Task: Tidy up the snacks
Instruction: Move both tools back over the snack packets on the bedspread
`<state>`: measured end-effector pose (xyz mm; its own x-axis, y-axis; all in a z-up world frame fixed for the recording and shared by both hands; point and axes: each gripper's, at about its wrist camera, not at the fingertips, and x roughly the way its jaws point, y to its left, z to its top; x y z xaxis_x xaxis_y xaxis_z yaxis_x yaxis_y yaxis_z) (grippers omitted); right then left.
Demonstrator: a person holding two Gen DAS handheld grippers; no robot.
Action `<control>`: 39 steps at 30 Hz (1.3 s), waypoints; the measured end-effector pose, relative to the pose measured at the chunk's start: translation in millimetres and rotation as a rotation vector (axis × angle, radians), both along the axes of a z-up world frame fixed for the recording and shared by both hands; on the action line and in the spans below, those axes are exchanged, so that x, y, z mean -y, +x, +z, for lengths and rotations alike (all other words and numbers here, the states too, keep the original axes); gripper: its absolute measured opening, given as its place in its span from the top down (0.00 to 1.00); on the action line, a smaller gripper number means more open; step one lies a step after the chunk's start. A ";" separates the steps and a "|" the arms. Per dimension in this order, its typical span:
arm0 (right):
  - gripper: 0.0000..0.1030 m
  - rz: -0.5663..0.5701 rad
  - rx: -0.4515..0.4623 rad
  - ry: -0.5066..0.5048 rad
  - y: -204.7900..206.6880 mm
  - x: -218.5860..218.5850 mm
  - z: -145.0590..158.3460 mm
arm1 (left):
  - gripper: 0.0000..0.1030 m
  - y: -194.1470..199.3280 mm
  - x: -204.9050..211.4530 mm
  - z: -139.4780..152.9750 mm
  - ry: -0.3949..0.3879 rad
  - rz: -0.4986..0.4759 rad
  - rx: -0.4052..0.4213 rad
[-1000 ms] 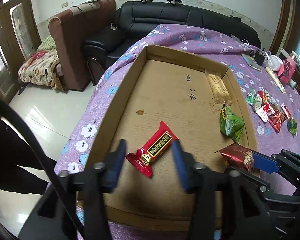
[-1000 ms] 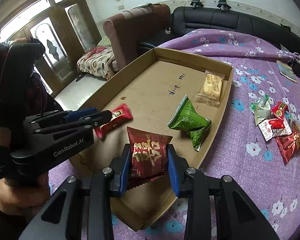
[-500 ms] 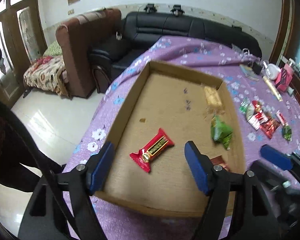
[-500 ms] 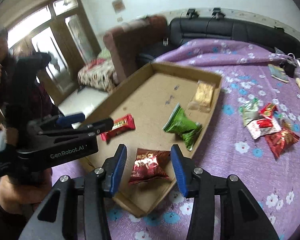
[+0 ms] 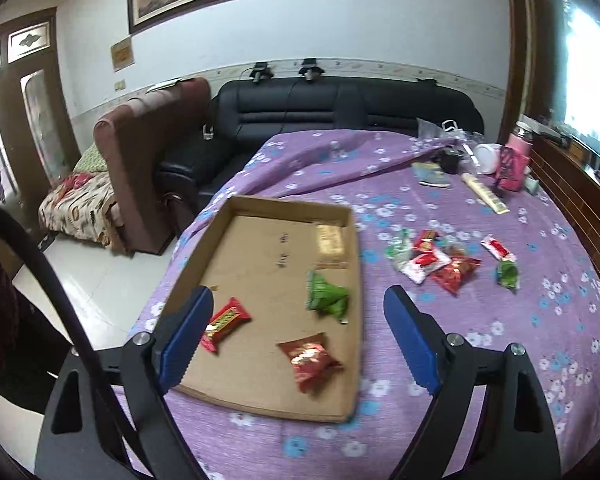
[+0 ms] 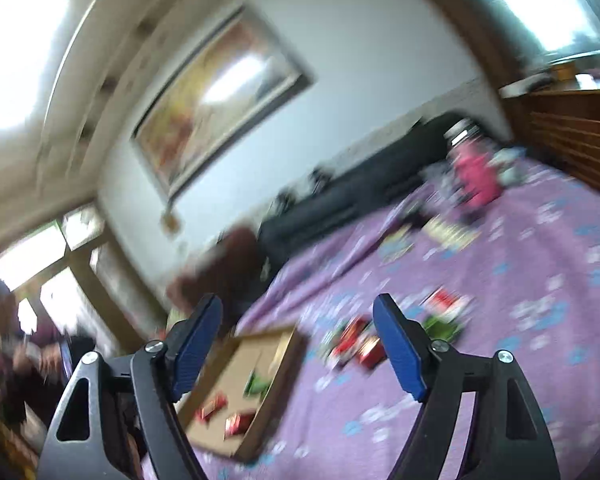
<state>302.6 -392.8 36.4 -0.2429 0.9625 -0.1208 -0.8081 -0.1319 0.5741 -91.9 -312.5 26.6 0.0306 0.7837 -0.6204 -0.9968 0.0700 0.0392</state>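
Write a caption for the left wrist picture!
Open left gripper above cardboard tray holding four snacks on the purple floral tablecloth.

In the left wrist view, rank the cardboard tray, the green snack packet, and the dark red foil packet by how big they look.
1. cardboard tray
2-3. dark red foil packet and green snack packet: similar; the red one lies nearer the camera, so unranked.

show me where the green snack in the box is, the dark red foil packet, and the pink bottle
green snack (image 5: 327, 295), left wrist view, middle of the wrapper.
dark red foil packet (image 5: 311, 361), left wrist view, packet's centre.
pink bottle (image 5: 513, 163), left wrist view, its body.
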 end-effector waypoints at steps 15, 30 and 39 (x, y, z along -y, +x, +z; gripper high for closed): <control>0.00 -0.266 0.289 0.047 71.8 61.4 94.8 | 0.12 68.9 13.9 10.7 -0.041 -0.026 -0.044; 0.01 0.052 0.447 -0.474 -36.4 -30.9 -63.4 | 0.12 99.2 -10.1 -39.1 -0.238 -0.120 -0.020; 0.01 0.029 0.525 -0.589 -28.5 -62.5 -83.4 | 0.12 114.6 -31.7 -69.0 -0.305 -0.142 -0.034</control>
<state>274.1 -330.3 -47.0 -0.0373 0.6986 -0.7145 -0.9937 0.0499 0.1006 22.7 -280.8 -42.4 0.1011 0.5512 -0.8282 -0.9748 0.2214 0.0284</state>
